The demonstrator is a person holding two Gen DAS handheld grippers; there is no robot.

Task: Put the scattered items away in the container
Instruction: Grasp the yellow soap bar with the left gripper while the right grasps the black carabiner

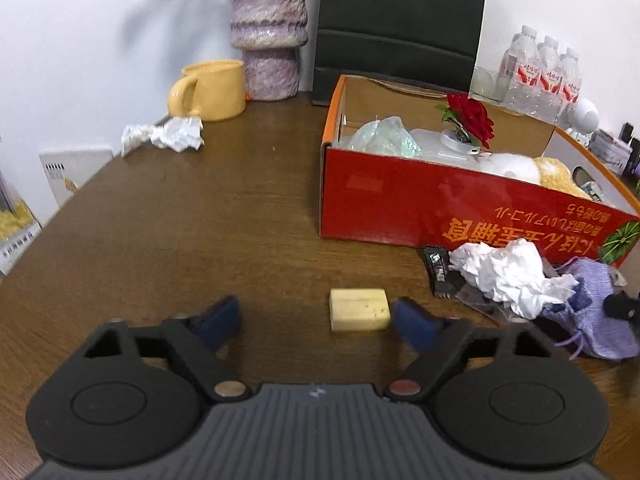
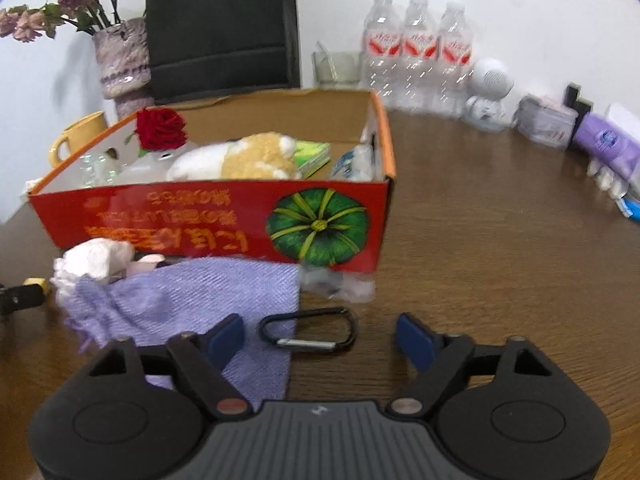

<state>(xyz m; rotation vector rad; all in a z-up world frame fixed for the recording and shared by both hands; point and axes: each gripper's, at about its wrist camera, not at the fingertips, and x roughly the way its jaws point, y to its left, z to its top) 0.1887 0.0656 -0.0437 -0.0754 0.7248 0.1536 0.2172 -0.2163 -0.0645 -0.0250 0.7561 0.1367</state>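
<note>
The red cardboard box (image 1: 440, 216) stands on the brown table and holds a rose, a plush toy and plastic items; it also shows in the right wrist view (image 2: 200, 216). My left gripper (image 1: 318, 320) is open and empty, with a yellow sponge block (image 1: 359, 309) lying between its fingers, close to the right one. Crumpled white paper (image 1: 504, 272), a black clip (image 1: 438, 272) and a purple knit pouch (image 1: 596, 312) lie in front of the box. My right gripper (image 2: 320, 338) is open and empty over a black carabiner (image 2: 308, 330) beside the purple pouch (image 2: 192, 300).
A yellow mug (image 1: 212, 90), a purple vase (image 1: 270, 32) and another crumpled paper (image 1: 164, 136) sit at the back left. Water bottles (image 2: 416, 48), a white figurine (image 2: 488, 92) and purple packs (image 2: 608, 144) line the back right. A black bag (image 2: 220, 24) stands behind the box.
</note>
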